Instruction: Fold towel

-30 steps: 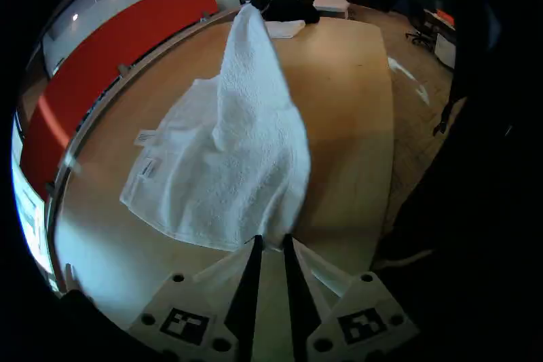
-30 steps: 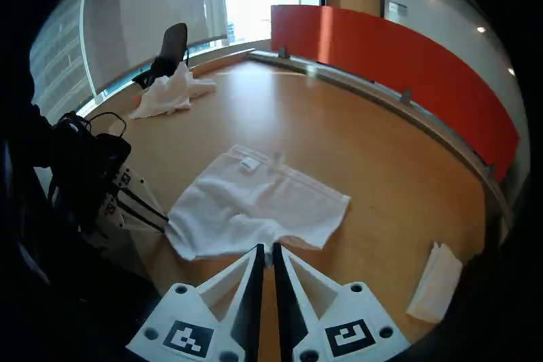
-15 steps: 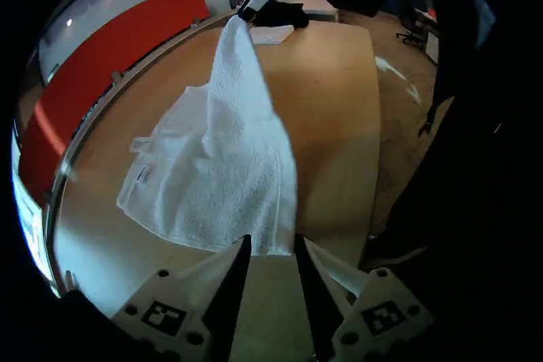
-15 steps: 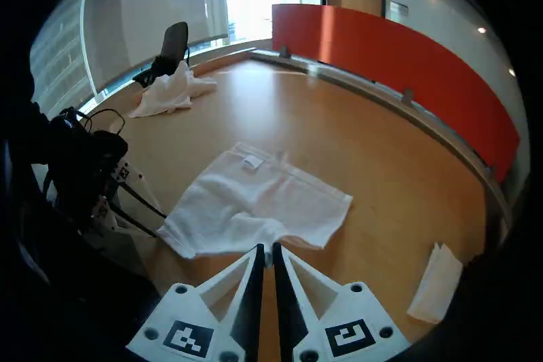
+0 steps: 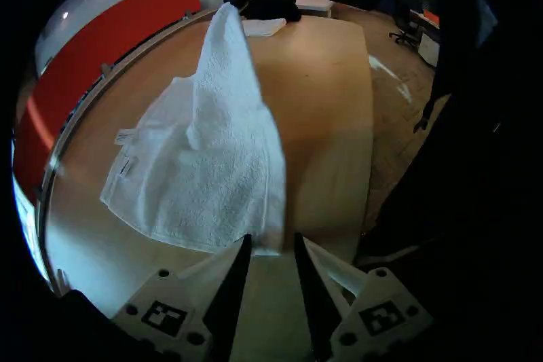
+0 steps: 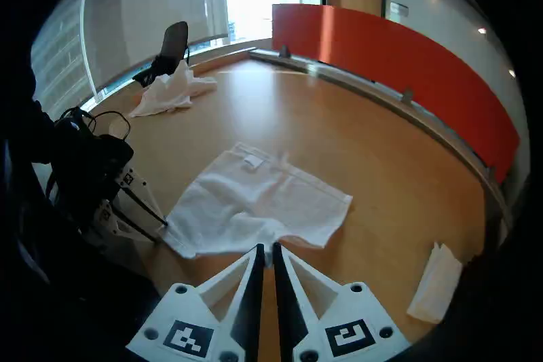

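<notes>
The fold is judged to be only at its beginning: no layer is laid over another yet. The white towel (image 5: 197,165) is spread mostly flat on the wooden table (image 5: 332,90), near its middle, and one corner is pulled up into a peak. This corner is clenched by the right gripper (image 5: 232,1), seen far off in the left gripper view. The left gripper (image 5: 268,245) is released: its fingers stand apart, with the near corner of the towel just at the tips, not pressed. What is left, as it seems, is that the lifted edge must be carried over to the opposite edge, laid down and smoothed. The cloth looks like thick terry, soft and wrinkled, with a small label (image 5: 126,167) near its left edge.
</notes>
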Tool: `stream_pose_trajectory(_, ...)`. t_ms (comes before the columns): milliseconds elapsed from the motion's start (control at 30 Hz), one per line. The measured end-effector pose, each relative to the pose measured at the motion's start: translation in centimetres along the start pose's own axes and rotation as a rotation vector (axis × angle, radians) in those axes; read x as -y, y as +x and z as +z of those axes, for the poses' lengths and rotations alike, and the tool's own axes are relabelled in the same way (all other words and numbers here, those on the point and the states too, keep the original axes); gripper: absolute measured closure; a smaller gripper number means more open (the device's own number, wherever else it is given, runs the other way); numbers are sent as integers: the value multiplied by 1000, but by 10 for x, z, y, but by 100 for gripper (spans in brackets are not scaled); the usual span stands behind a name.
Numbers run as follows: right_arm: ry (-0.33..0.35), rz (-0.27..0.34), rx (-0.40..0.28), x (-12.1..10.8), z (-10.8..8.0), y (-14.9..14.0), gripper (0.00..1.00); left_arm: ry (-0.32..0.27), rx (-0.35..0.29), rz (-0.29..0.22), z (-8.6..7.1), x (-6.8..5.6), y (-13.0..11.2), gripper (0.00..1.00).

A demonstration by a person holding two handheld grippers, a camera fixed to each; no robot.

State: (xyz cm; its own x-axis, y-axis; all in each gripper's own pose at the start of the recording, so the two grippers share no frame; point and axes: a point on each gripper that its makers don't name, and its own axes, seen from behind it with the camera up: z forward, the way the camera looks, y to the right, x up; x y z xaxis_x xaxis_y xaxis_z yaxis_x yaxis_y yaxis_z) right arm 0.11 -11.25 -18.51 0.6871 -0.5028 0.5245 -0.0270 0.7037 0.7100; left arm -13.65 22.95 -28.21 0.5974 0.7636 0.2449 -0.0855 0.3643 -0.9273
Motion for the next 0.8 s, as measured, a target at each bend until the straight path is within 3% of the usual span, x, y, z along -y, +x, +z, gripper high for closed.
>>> stream_pose_trajectory(167, -3, 4, -1, 0, -1, 0, 90, -14, -4, -21, 2, -4, 0, 77)
stream_pose_trajectory(500, -1, 4, -3, 2, -3, 0, 90, -56, 13, -95, -5, -4, -3, 80)
stream_pose_trajectory(567, 0, 3, -3, 3, -3, 1, 90, -55, 15, -100, -6, -1, -5, 87)
stream_pose_trajectory(800, 1, 6, -6, 4, -2, 1, 90, -41, 17, -131, -6, 5, -7, 89)
